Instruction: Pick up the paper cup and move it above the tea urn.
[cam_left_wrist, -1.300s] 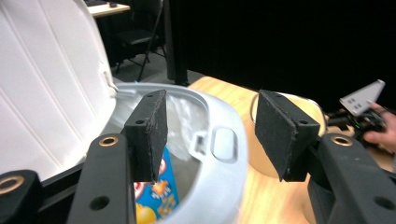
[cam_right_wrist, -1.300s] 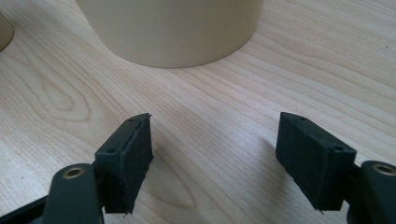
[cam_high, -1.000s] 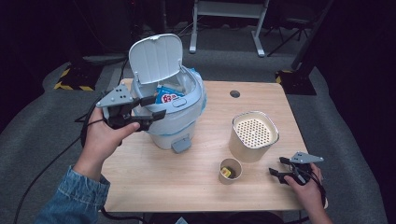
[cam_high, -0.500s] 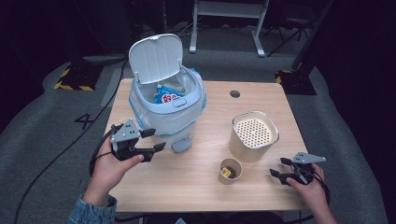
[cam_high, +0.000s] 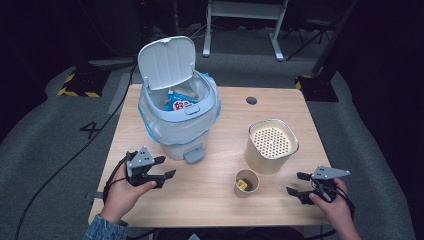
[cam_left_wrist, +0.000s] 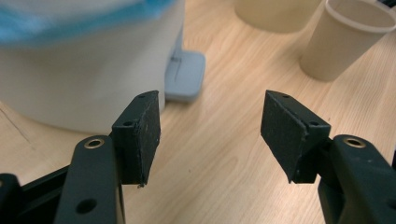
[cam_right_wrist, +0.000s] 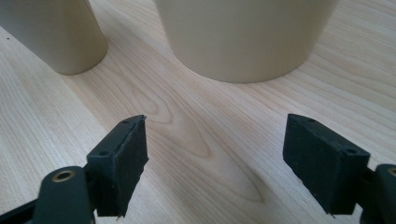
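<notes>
Left tool (cam_high: 167, 168) low over the wooden tabletop (cam_high: 210, 200), jaws spread on nothing, just beside the pedal bin (cam_high: 180, 127) with lid up, right tool (cam_high: 300, 184) near the paper cup (cam_high: 246, 183) and perforated-top canister (cam_high: 272, 146), jaws just been opening, nothing between.

A metal stand (cam_high: 243, 20) and hazard-striped block (cam_high: 76, 85) occupy the dark floor (cam_high: 360, 130).

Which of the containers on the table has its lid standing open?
The white bin at the back left: its lid is flipped up. The small cup and perforated-top canister have none raised.
</notes>
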